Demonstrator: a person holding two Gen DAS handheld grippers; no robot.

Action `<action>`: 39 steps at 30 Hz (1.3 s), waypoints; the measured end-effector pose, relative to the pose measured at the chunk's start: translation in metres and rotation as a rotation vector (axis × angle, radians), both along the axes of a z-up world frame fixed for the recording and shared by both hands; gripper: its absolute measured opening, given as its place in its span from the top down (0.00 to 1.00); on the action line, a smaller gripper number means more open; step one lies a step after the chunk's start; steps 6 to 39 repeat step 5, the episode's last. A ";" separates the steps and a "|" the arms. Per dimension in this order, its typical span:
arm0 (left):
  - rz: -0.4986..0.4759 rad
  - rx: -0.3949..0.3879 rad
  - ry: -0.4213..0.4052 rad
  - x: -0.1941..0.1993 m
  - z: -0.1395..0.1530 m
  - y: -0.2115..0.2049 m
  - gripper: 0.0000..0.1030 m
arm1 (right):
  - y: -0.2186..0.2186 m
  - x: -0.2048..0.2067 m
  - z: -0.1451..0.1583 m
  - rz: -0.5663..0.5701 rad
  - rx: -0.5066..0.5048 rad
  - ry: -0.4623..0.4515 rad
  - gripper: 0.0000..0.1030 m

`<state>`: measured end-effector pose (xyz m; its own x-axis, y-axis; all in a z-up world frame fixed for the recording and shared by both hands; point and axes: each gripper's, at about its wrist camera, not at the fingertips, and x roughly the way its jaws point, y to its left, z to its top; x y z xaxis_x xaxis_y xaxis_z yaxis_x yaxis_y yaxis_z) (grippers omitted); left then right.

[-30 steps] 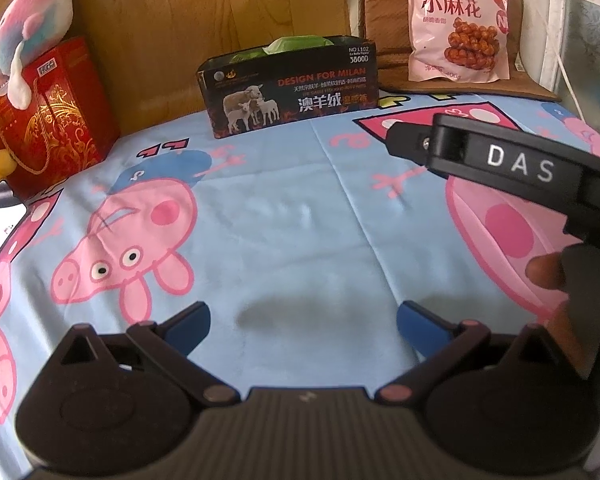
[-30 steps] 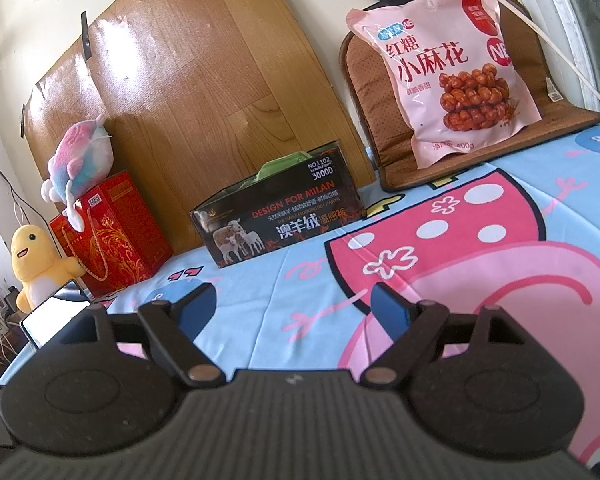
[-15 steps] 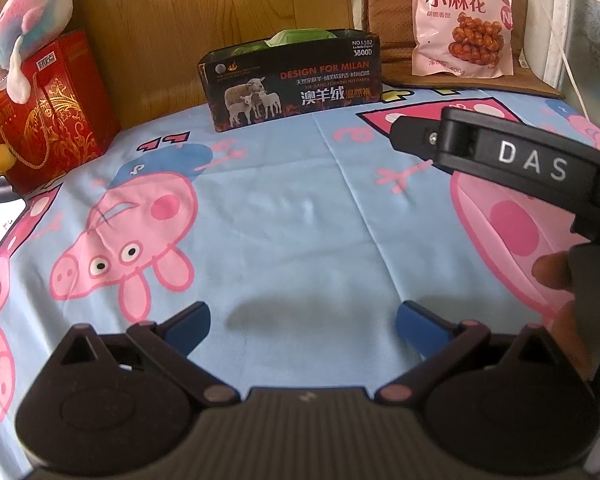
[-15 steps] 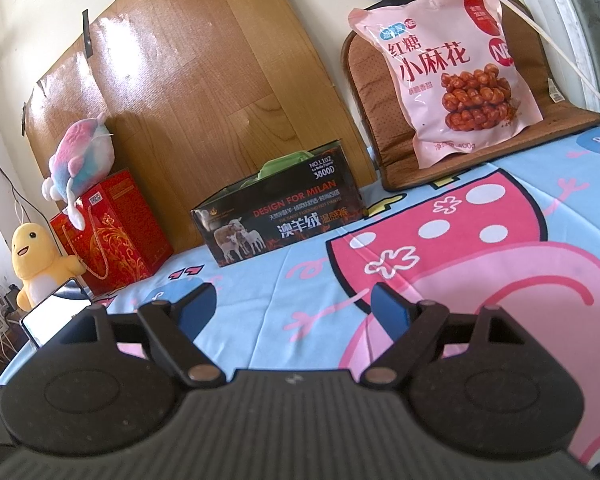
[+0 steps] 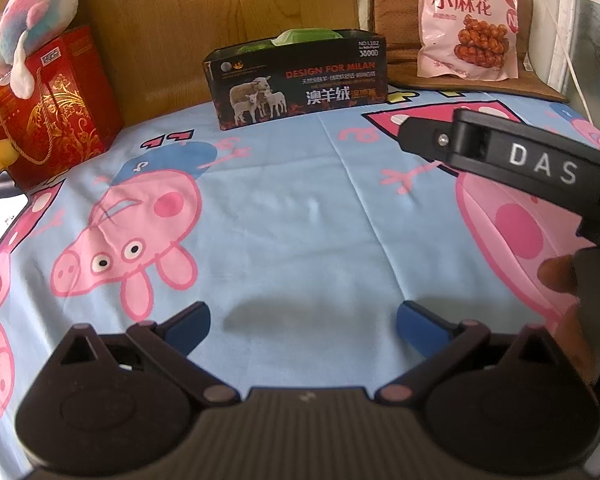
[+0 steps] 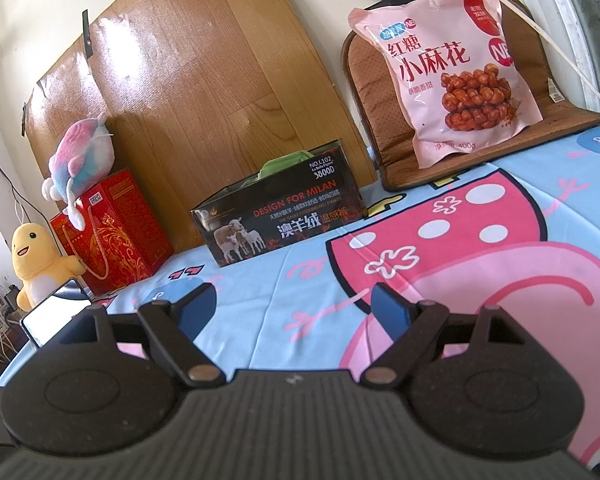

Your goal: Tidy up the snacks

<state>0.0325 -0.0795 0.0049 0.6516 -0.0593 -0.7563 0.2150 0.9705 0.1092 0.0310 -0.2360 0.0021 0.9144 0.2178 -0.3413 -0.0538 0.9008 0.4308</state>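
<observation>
**Both grippers empty, snack bag not yet approached**

Reading left to right in the right wrist view: a yellow plush toy (image 6: 36, 266) at 9 o'clock, a red gift bag (image 6: 116, 232) with a pastel plush (image 6: 80, 156) on top, then the black box (image 6: 278, 216) at 12 o'clock holding something green, and the pink snack bag (image 6: 456, 84) at 2 o'clock, propped upright on a brown seat pad (image 6: 556, 114) against the wall.

I find my left gripper (image 5: 302, 320) spread wide over bare bedsheet (image 5: 300, 208), grasping nothing. My right gripper (image 6: 290, 304) is likewise released and empty, well apart from the bag.

Recommended handling, in my judgement: send the right gripper toward 2 o'clock and pinch the bag at its lower edge or a side seam; the film looks slack and the contents brittle, so a light clench is advisable. Then carry it to 12 o'clock and lower it into the box, which appears to be the collecting place.

Against half a second ago: the left view has crept slightly closer to the box; the right view is practically unchanged; both sets of jaws remain equally spread
</observation>
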 end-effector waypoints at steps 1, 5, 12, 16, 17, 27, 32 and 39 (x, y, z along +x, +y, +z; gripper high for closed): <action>0.005 0.001 -0.008 0.000 0.000 0.001 0.00 | 0.000 0.000 0.000 0.001 0.000 0.000 0.16; 0.012 -0.002 -0.018 -0.001 0.003 0.002 0.00 | -0.001 0.000 0.000 0.001 -0.001 0.000 0.16; 0.012 -0.002 -0.018 -0.001 0.003 0.002 0.00 | -0.001 0.000 0.000 0.001 -0.001 0.000 0.16; 0.012 -0.002 -0.018 -0.001 0.003 0.002 0.00 | -0.001 0.000 0.000 0.001 -0.001 0.000 0.16; 0.012 -0.002 -0.018 -0.001 0.003 0.002 0.00 | -0.001 0.000 0.000 0.001 -0.001 0.000 0.16; 0.012 -0.002 -0.018 -0.001 0.003 0.002 0.00 | -0.001 0.000 0.000 0.001 -0.001 0.000 0.16; 0.012 -0.002 -0.018 -0.001 0.003 0.002 0.00 | -0.001 0.000 0.000 0.001 -0.001 0.000 0.16; 0.012 -0.002 -0.018 -0.001 0.003 0.002 0.00 | -0.001 0.000 0.000 0.001 -0.001 0.000 0.16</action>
